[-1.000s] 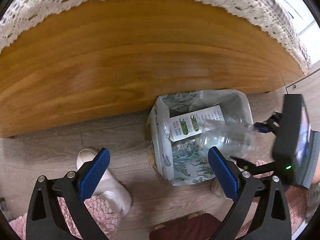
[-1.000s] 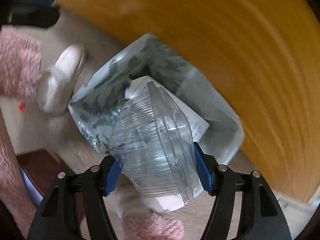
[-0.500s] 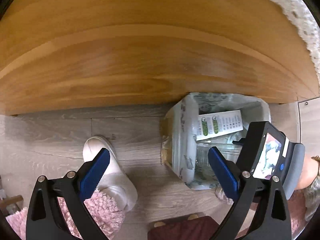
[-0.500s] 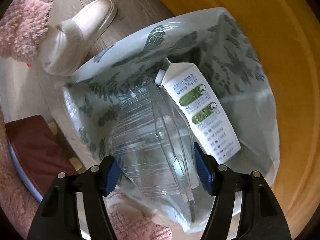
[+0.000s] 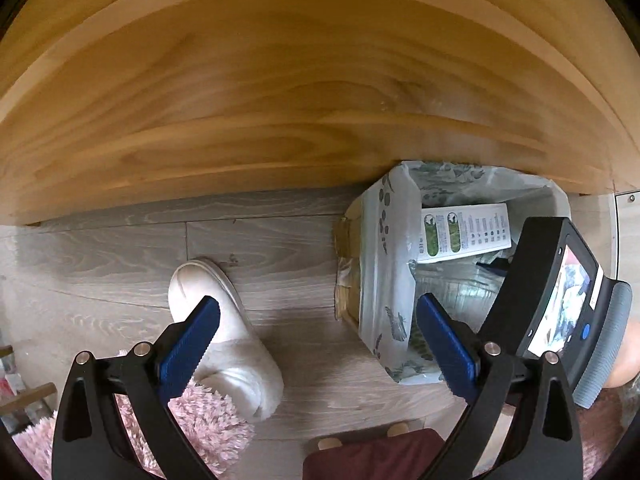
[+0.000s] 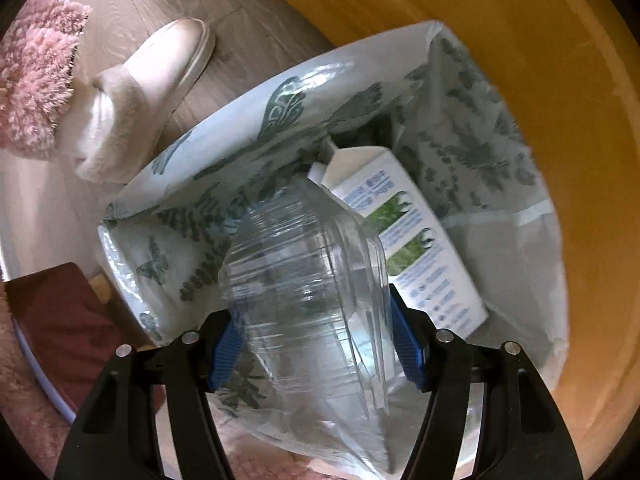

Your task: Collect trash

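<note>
My right tongs (image 6: 314, 350) clamp the clear ribbed plastic container (image 6: 308, 280) inside the leaf-printed bin liner (image 6: 224, 152), beside the white carton (image 6: 416, 244), ready to drop; left tongs (image 5: 318, 346) gape empty, clear.

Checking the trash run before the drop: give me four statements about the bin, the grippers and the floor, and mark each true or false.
1. The right gripper grips a clear plastic container. True.
2. The lined bin is empty. False: a carton lies inside.
3. The left gripper holds a bottle. False: its jaws stand open with nothing between them.
4. A pale slipper rests on the floor beside the bin. True.
</note>
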Tool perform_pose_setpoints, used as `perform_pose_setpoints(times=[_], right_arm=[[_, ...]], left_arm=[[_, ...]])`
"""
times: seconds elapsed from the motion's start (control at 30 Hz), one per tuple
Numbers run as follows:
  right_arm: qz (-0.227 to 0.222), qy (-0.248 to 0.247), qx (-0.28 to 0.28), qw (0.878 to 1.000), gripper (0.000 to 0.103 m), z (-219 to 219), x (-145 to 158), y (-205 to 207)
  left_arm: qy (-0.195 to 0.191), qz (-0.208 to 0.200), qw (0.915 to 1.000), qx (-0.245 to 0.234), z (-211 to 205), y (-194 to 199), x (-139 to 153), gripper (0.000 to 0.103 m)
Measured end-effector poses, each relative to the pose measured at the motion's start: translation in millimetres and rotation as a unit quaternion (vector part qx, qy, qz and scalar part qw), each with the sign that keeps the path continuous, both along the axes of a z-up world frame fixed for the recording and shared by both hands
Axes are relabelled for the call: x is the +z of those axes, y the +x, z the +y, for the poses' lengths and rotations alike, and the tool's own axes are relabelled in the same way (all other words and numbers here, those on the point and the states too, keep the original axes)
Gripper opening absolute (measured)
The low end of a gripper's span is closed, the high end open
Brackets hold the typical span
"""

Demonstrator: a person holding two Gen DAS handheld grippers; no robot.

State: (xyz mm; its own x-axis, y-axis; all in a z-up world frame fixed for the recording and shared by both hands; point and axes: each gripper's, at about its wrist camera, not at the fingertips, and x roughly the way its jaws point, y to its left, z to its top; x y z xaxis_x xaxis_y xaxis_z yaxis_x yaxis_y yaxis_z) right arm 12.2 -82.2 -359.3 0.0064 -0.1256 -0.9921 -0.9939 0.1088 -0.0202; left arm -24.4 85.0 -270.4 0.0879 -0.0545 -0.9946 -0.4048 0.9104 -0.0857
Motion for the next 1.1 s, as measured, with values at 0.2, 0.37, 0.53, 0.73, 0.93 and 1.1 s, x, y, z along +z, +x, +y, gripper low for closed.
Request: perform_pose_setpoints(times=[0.2, 0.37, 0.53, 0.73, 0.93, 1.1], right_arm=[[0.004, -0.006, 0.006, 1.000, 0.063, 0.7, -10.5, -5.4], [0.012, -0.015, 0.008, 1.000, 0.064, 4.3, -13.0, -3.5], [0.038, -0.022, -0.009, 0.999, 0.064, 8.2, -17.9, -2.6], [0.044, -0.020, -0.025, 0.999, 0.064, 11.8, -21.8, -1.7], [0.060, -0.009, -0.047, 0.997, 0.064, 11.1, -12.2, 9.2], [0.055, -0.004, -0.021, 0.998, 0.060, 10.5, -6.3, -0.5]], left_arm=[[0.005, 0.015, 0.9998, 0.010, 4.5, -0.9, -8.3, 0.095], [0.008, 0.021, 0.9997, 0.009, 5.5, -0.7, -11.7, 0.095], [0.006, 0.021, 0.9997, 0.009, 4.9, -0.2, -11.9, 0.095], [0.002, 0.019, 0.9998, 0.010, 5.3, -1.1, -12.2, 0.095], [0.000, 0.018, 0.9998, 0.012, 5.5, -1.2, -12.7, 0.095], [-0.003, 0.018, 0.9998, 0.012, 4.1, -0.9, -12.6, 0.095]])
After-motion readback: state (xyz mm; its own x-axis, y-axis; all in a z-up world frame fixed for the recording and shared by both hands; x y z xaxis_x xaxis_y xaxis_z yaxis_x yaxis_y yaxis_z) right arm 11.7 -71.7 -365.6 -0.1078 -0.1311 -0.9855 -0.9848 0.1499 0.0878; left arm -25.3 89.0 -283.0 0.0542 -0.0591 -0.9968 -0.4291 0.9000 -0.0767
